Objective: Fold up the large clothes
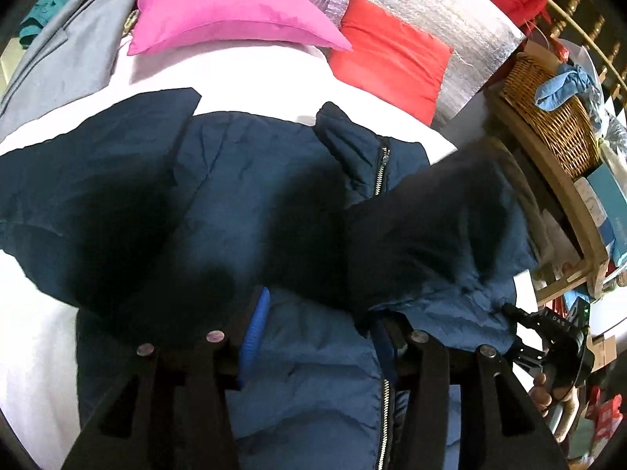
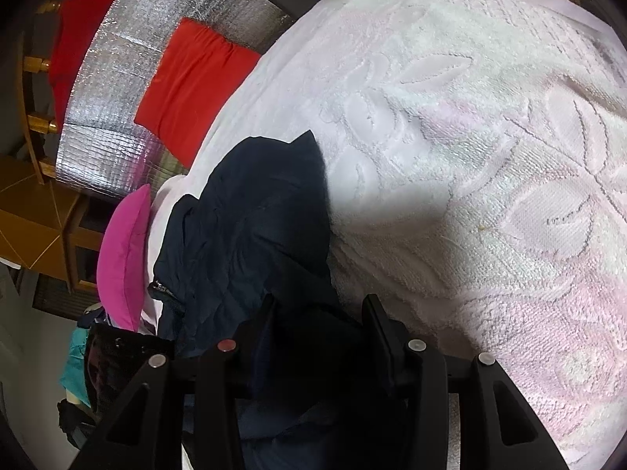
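A navy puffer jacket (image 1: 243, 180) with a zip lies spread on a white and pink bedspread (image 2: 470, 149). One sleeve (image 1: 427, 219) is folded across its body. In the left wrist view my left gripper (image 1: 319, 309) stands open low over the jacket. Its blue pad (image 1: 254, 333) is bare, and loose fabric lies between the fingers. In the right wrist view my right gripper (image 2: 320, 305) is shut on a dark bunch of the jacket (image 2: 254, 227) at its edge. The right gripper's black body (image 1: 556, 337) and a person's hand (image 1: 542, 389) show at the jacket's right side.
A pink pillow (image 1: 235, 11) and a red pillow (image 1: 388, 62) lie at the head of the bed against silver foil sheeting (image 1: 431, 8). A grey garment (image 1: 58, 51) lies at the far left. A wicker basket (image 1: 548, 117) stands on cluttered wooden shelving to the right.
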{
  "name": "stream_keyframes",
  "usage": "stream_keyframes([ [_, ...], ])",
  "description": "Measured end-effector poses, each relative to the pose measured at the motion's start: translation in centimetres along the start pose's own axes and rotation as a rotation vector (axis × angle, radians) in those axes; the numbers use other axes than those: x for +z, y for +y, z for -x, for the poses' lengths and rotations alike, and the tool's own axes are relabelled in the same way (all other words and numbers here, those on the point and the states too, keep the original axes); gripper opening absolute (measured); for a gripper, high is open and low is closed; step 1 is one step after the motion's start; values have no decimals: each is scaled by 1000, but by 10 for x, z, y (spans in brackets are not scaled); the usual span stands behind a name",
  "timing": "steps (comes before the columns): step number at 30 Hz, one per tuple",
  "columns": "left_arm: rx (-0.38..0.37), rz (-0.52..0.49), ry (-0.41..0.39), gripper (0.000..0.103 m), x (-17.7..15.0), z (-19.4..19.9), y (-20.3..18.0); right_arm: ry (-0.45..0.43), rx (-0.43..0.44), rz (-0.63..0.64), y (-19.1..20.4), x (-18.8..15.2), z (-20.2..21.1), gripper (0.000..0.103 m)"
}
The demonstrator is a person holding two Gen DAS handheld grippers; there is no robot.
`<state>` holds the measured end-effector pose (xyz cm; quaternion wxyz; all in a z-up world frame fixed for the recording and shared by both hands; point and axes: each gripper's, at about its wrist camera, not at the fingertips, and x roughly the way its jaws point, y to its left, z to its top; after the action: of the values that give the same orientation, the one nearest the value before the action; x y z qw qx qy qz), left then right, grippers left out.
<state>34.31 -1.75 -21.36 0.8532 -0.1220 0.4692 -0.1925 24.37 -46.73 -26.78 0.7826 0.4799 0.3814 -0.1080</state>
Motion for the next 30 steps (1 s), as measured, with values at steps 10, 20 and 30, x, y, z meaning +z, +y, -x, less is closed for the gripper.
stream_keyframes([
  [10, -3, -28, -32, 58, -1, 22, 4, -39, -11, 13, 2, 1, 9, 47],
  [20, 57, -56, -78, 67, 3, 10, -6, -299, -56, 329, 59, -22, 56, 48],
  [30, 186, -164, 115, 67, -10, -43, -22, -26, -139, 460, 78, -51, -4, 70],
])
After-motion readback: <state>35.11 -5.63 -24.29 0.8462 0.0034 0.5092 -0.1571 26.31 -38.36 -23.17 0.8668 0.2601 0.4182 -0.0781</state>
